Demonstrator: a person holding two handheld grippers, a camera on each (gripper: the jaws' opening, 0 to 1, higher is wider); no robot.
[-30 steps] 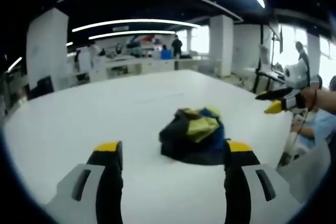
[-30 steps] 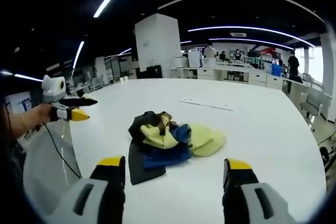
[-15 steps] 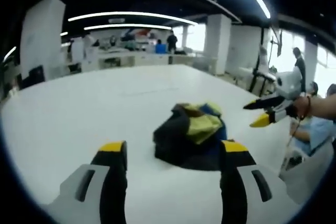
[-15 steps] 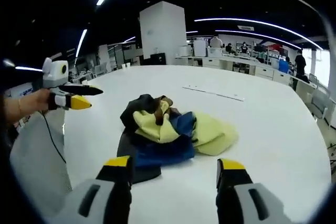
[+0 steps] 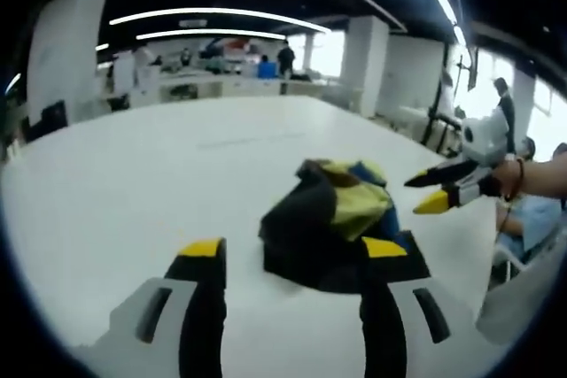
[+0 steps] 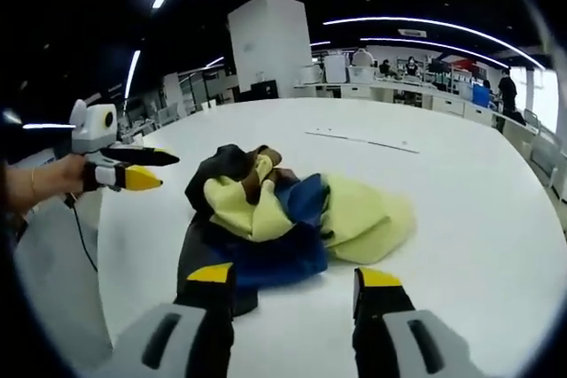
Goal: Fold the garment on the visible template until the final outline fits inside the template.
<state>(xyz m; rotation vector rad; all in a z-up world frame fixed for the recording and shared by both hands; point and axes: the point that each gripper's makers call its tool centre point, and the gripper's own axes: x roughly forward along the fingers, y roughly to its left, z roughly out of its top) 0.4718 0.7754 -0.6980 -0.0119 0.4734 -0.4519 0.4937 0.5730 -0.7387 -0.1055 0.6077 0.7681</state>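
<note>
In the left gripper view, the left tool (image 5: 293, 254) stands released, its two yellow-tipped jaws spread. The garment (image 5: 330, 223) now lies just past those tips and looms larger than it did a second ago: the tool has closed in on it. In the right gripper view, the right tool (image 6: 287, 280) is likewise released, jaws apart, and its tips now reach the near dark edge of the garment (image 6: 283, 214), where earlier a strip of bare surface lay between them.

The garment is a crumpled heap of black, yellow and blue cloth resting near the middle of the white surface (image 6: 461, 192). No part of it is spread flat, and neither tool grips it.

Beyond the heap, each view shows the other tool held off to one side above the surface edge (left tool (image 6: 151, 168), right tool (image 5: 434, 190)).

A faint thin line (image 6: 359, 140) crosses the surface well behind the heap; whether it belongs to the template cannot be determined.

Assessment: both tools are converging for a first grasp. Folding has not begun; the heap must first be opened out.
</note>
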